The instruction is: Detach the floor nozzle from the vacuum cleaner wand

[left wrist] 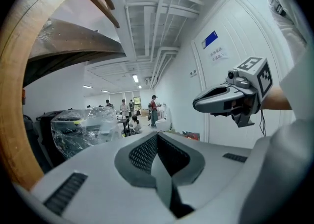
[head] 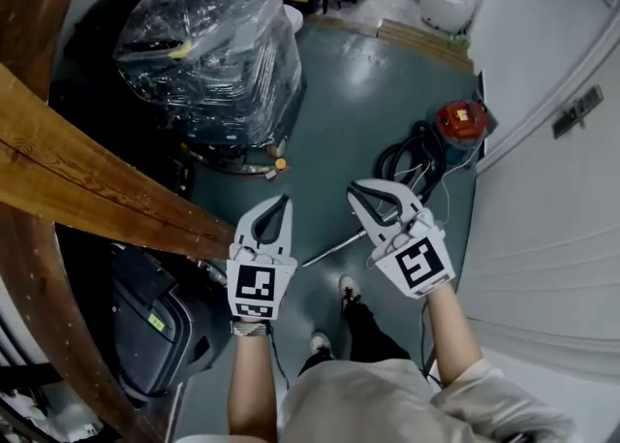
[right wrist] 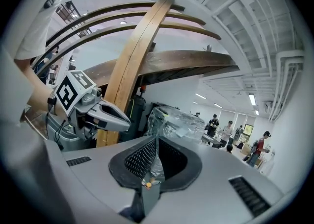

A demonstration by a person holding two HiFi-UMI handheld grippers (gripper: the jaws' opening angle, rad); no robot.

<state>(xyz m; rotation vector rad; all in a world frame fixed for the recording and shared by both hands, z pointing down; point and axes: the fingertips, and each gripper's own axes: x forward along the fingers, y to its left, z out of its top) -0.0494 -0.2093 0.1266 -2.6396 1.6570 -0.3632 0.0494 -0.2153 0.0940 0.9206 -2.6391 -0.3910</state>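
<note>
left gripper (head: 286, 200) hovering shut, empty | right gripper (head: 355, 191) hovering shut, empty | wand (head: 334, 250) lying on floor (head: 334, 102) between them | nozzle not showing, joint unjudgeable

- The left hand-held gripper (head: 284, 201) and the right hand-held gripper (head: 355, 191) hung side by side, apart, over the floor (head: 339, 92).
- The wand (head: 334, 250) lay on the floor between them, just ahead of the shoes (head: 349, 288).
- The vacuum (head: 462, 123) stood ahead right, near the wall (head: 542, 63), with the hose (head: 412, 155) coiled just left of it.
- The wrapped load (head: 208, 44) stood ahead left, beyond the beam (head: 87, 174).
</note>
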